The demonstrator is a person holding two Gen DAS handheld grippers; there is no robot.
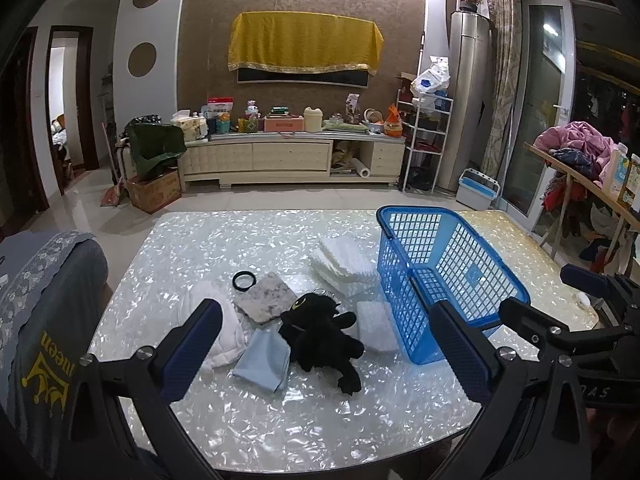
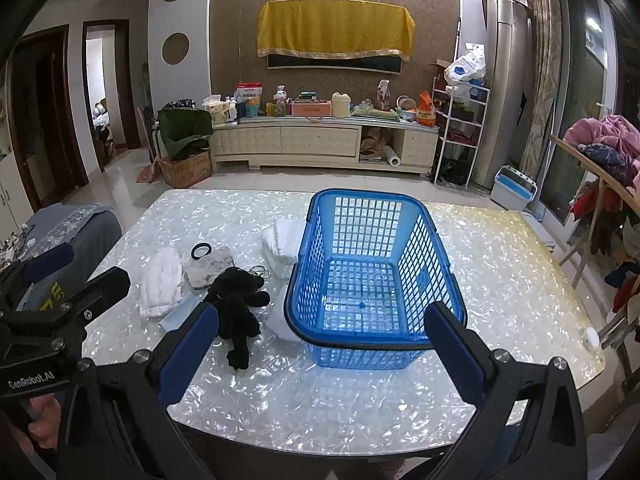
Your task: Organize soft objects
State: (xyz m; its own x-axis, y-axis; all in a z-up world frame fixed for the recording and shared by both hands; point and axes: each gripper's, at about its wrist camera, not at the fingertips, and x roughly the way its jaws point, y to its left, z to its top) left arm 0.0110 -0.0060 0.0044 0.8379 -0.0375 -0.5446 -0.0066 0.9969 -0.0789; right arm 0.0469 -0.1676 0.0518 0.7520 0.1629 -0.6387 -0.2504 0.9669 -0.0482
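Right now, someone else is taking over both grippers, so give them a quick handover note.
Left gripper: open, empty, above the near table edge, facing the pile.
Right gripper: open, empty, facing the blue basket.
Basket holds nothing yet.
On the table left of the basket: black plush toy, light blue cloth, white towel, speckled grey pad, black ring, white folded stack, small white pad.
Done: nothing. Left: likely move every soft item into the basket.

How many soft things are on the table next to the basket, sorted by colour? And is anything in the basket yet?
White: 3, fluffy towel, stacked pads, small folded cloth
Black: 1, plush toy
Light blue: 1, cloth
Grey speckled: 1, pad
Total: 6
The blue basket holds nothing yet.
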